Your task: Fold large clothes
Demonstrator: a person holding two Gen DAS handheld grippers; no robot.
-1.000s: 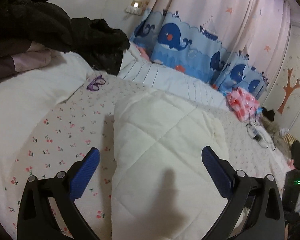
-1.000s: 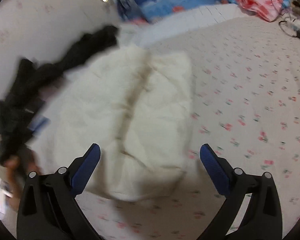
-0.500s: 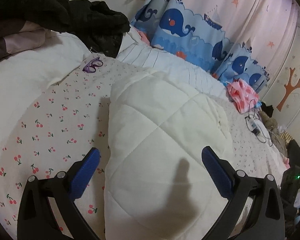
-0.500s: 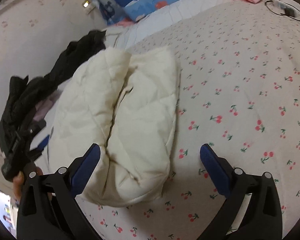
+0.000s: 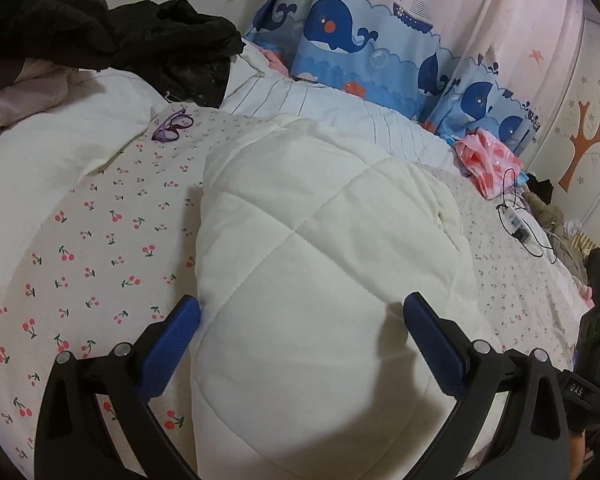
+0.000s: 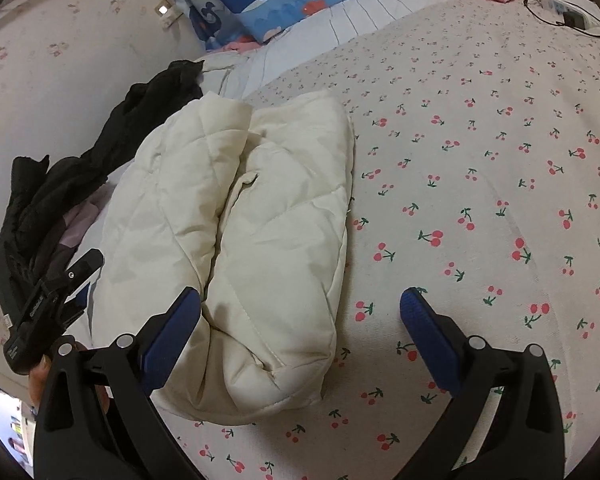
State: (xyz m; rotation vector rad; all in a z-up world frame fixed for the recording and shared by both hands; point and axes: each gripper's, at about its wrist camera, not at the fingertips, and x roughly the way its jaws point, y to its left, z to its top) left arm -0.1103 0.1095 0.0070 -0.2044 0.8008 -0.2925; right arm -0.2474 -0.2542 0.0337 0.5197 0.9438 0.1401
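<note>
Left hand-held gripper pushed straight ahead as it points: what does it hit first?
Probably the folded cream quilted jacket: it fills the gap between the open left hand-held gripper jaws. Depth is unclear, but nothing lies nearer.

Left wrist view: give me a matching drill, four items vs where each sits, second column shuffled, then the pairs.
Items:
1. cream quilted puffer jacket
2. purple plastic glasses
3. black fleece clothes pile
4. pink crumpled plastic bag

Places:
A. far right, below the whale curtain
B. between the open left tongs
C. upper left, heaped on white bedding
D. on the cherry-print sheet, just below the black pile

Pairs: 1-B, 2-D, 3-C, 4-A
</note>
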